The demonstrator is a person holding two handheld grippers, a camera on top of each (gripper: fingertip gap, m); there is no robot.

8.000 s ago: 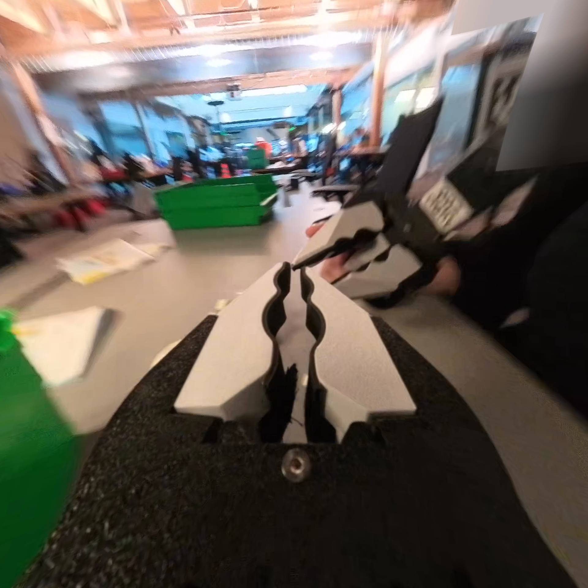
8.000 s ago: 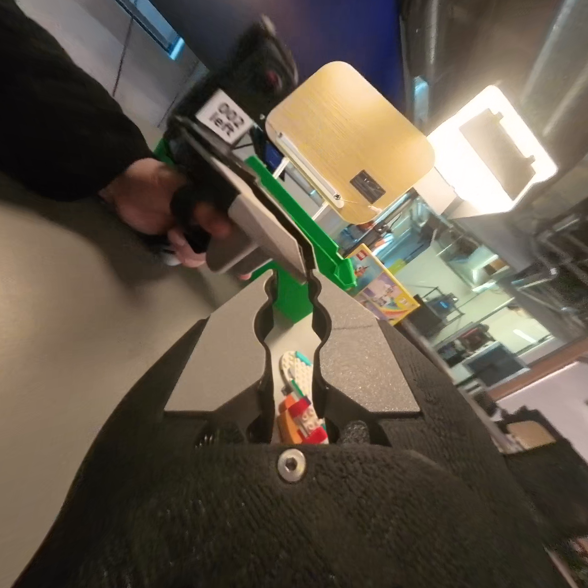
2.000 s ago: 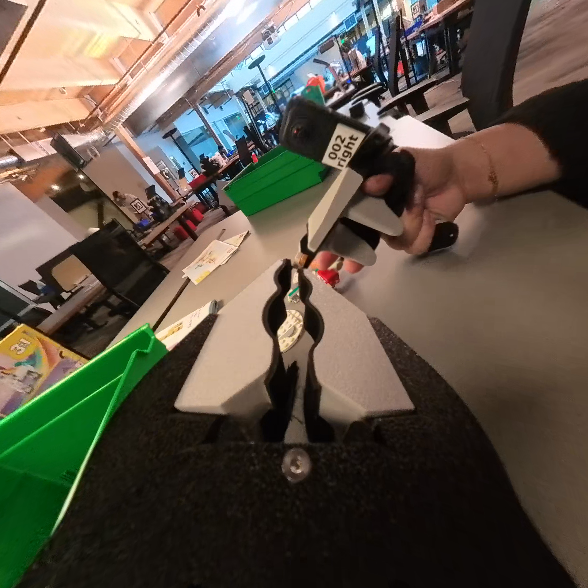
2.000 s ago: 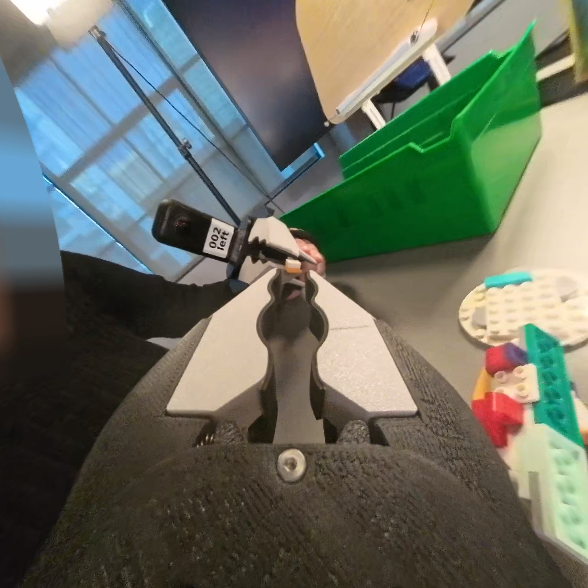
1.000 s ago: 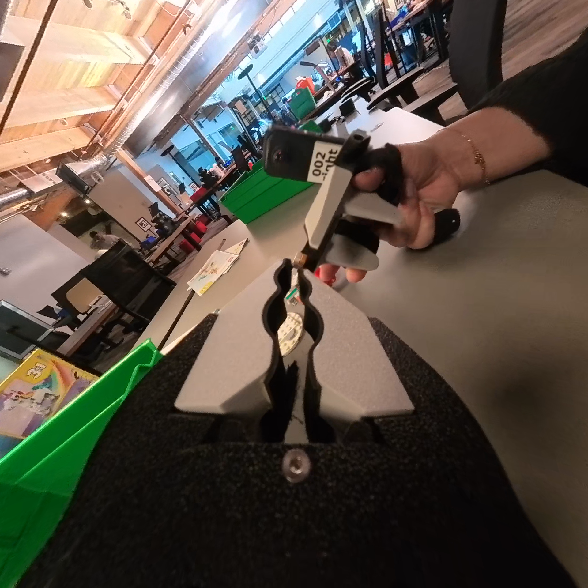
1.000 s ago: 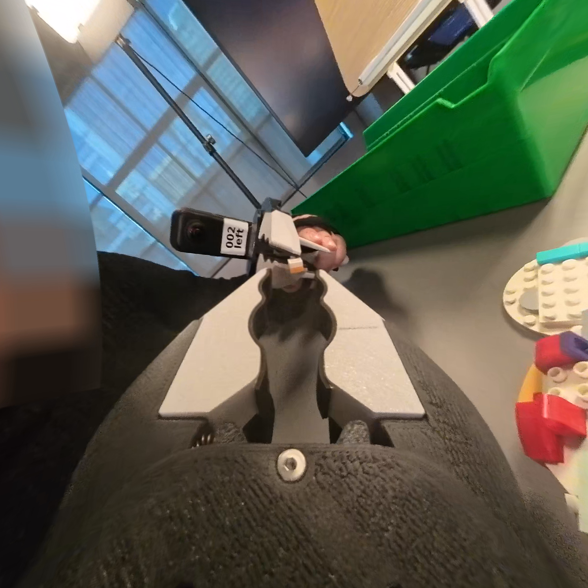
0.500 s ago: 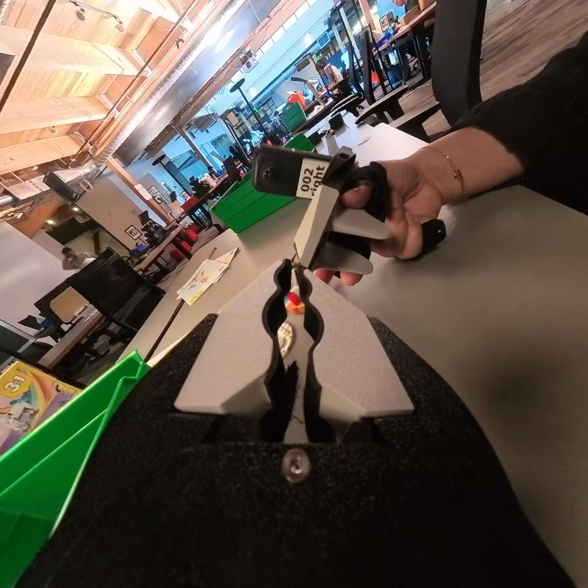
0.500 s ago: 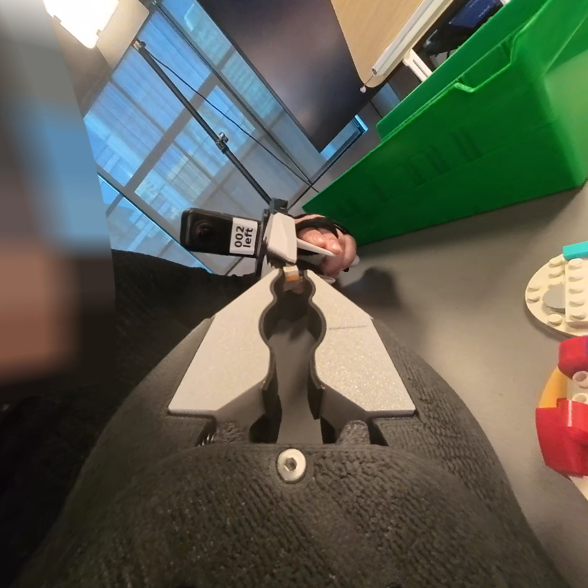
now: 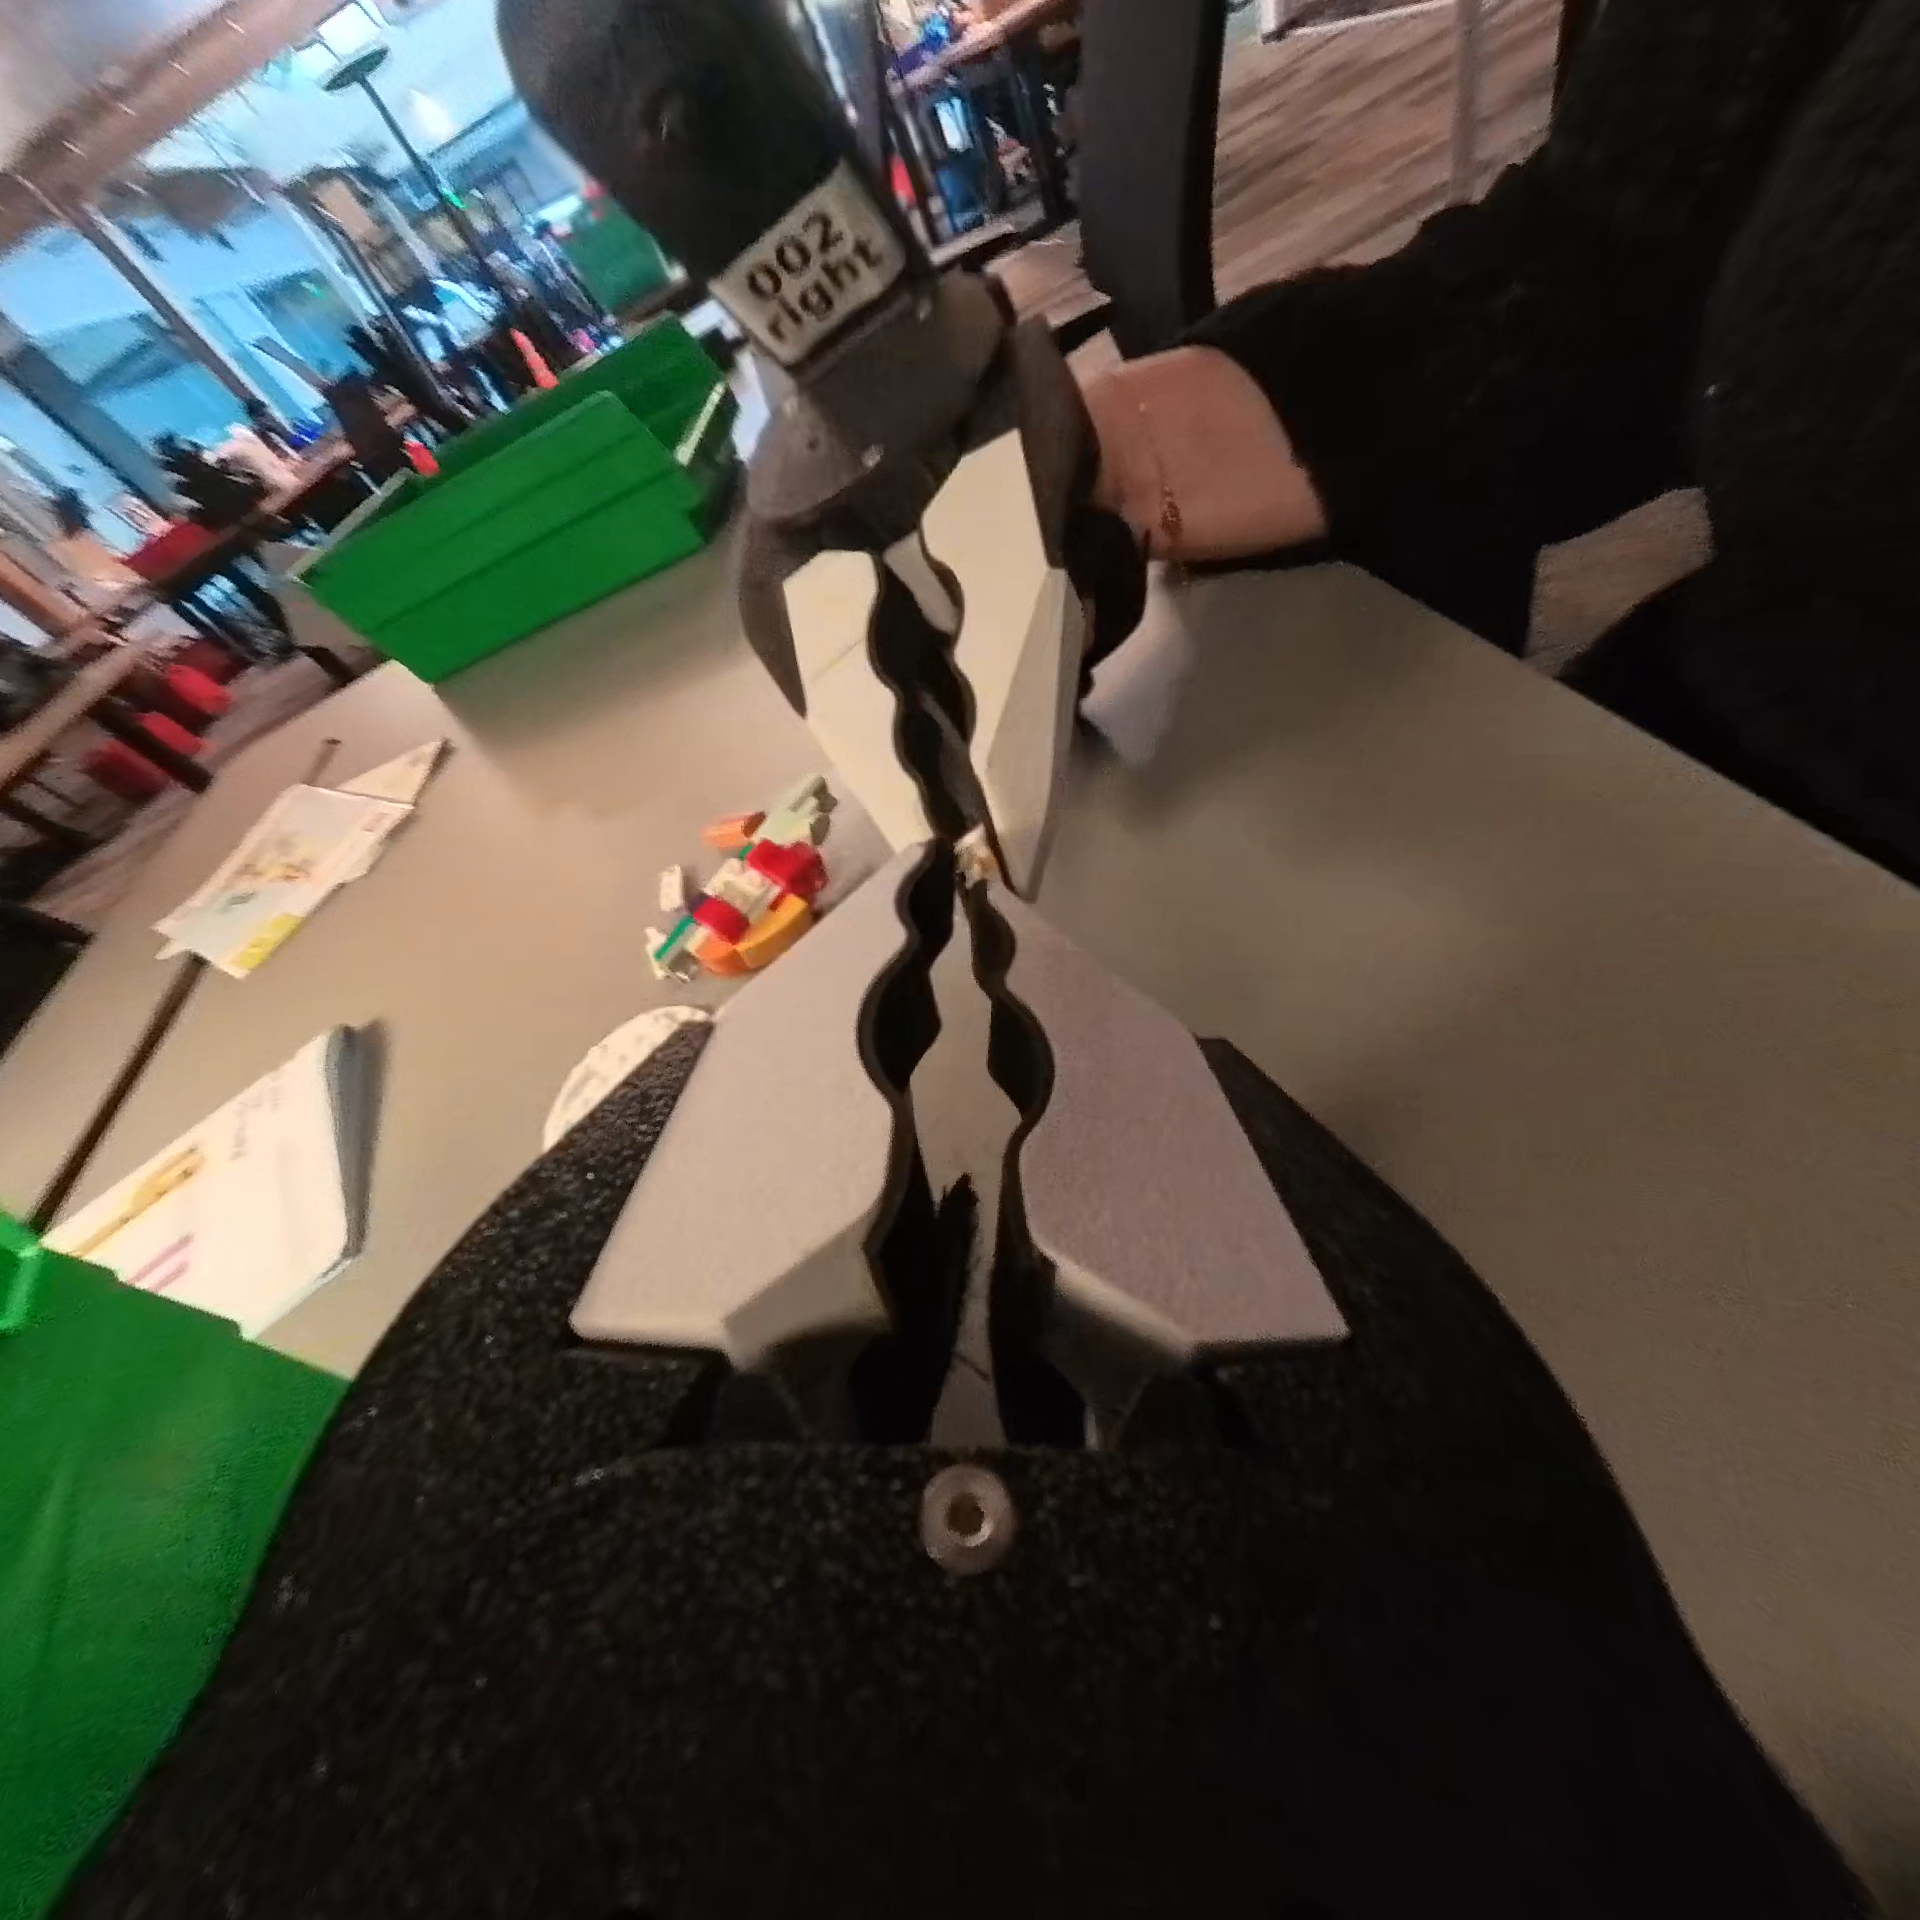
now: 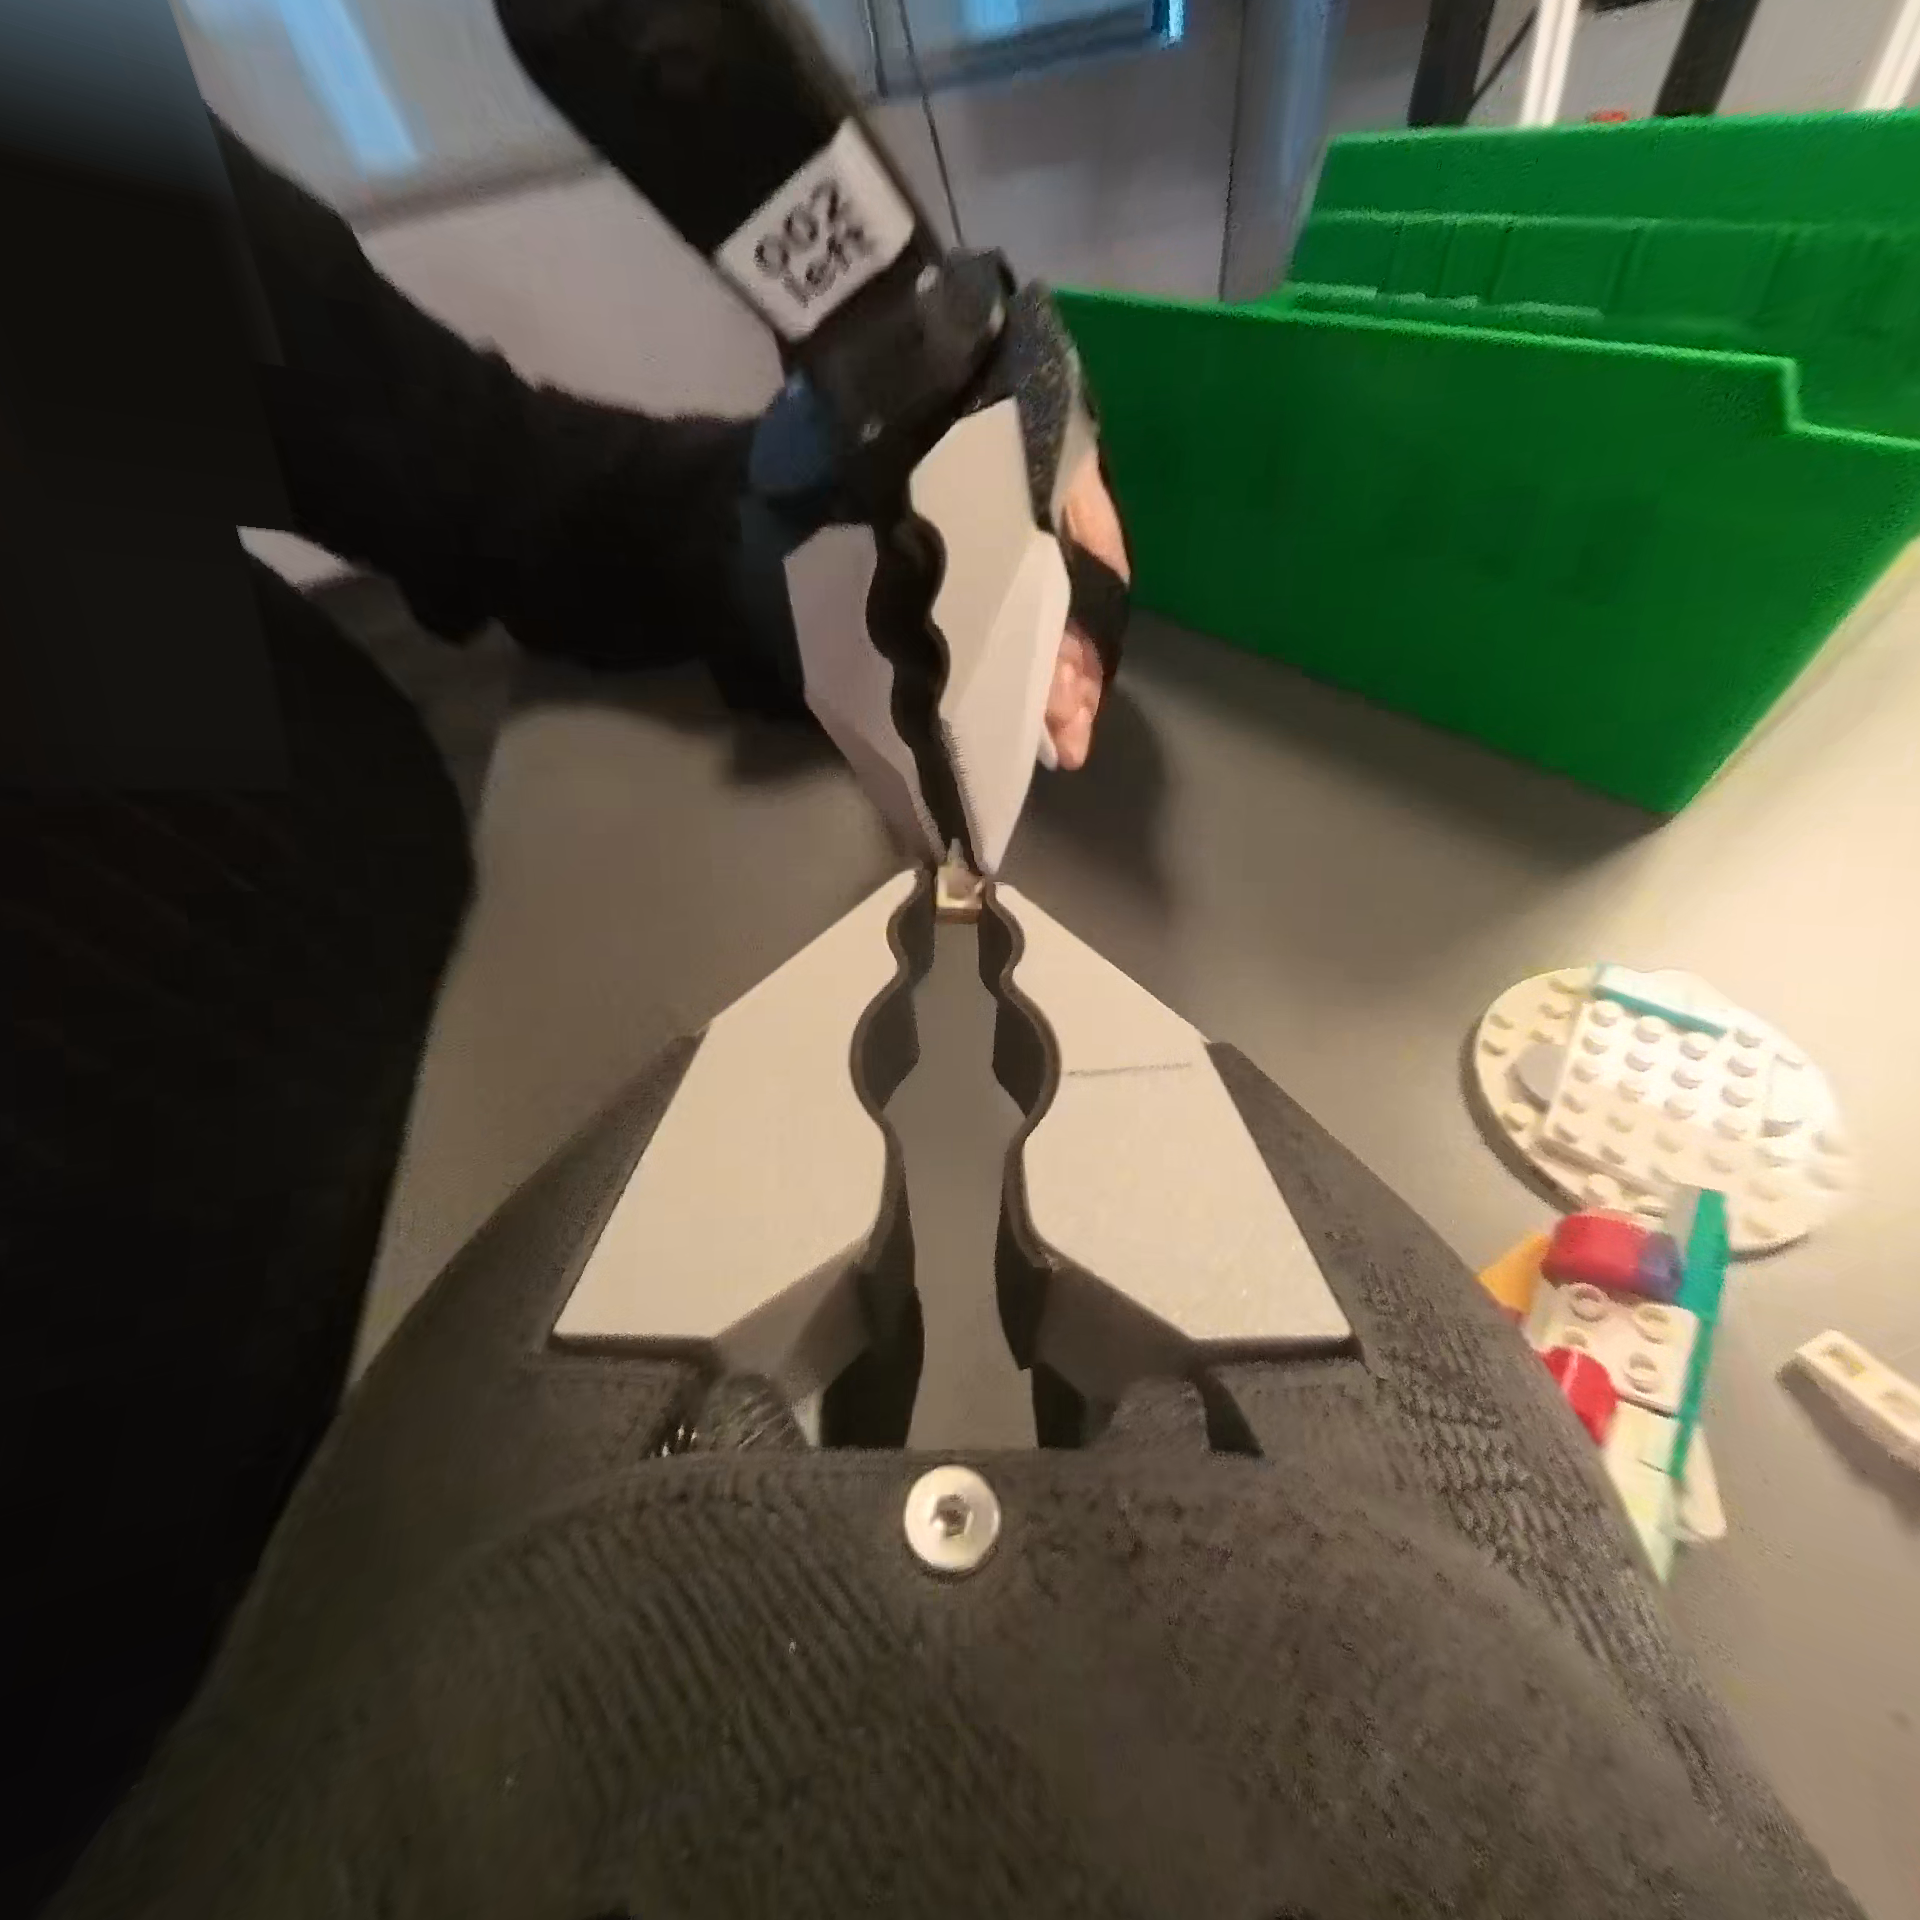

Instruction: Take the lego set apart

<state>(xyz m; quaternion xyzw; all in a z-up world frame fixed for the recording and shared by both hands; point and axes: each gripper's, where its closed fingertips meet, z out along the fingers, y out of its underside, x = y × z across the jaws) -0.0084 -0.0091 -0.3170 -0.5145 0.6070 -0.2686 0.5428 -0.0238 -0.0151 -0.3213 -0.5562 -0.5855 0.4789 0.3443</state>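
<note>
Two grippers, left gripper (image 10: 961,847) and right gripper (image 10: 954,894), pinch one small brick (image 10: 958,900).

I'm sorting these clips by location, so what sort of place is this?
Probably a large open-plan workshop or shared office, not a home. Rows of long tables with dark chairs recede behind the grey worktable, stacked green plastic bins sit on it, and big windows line the far wall.

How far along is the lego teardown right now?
Partly done: a round white plate and a small white piece lie separate on the table. In hand: the left gripper and right gripper both pinch one tiny piece between their tips. Left: the colourful cluster remains assembled.
</note>
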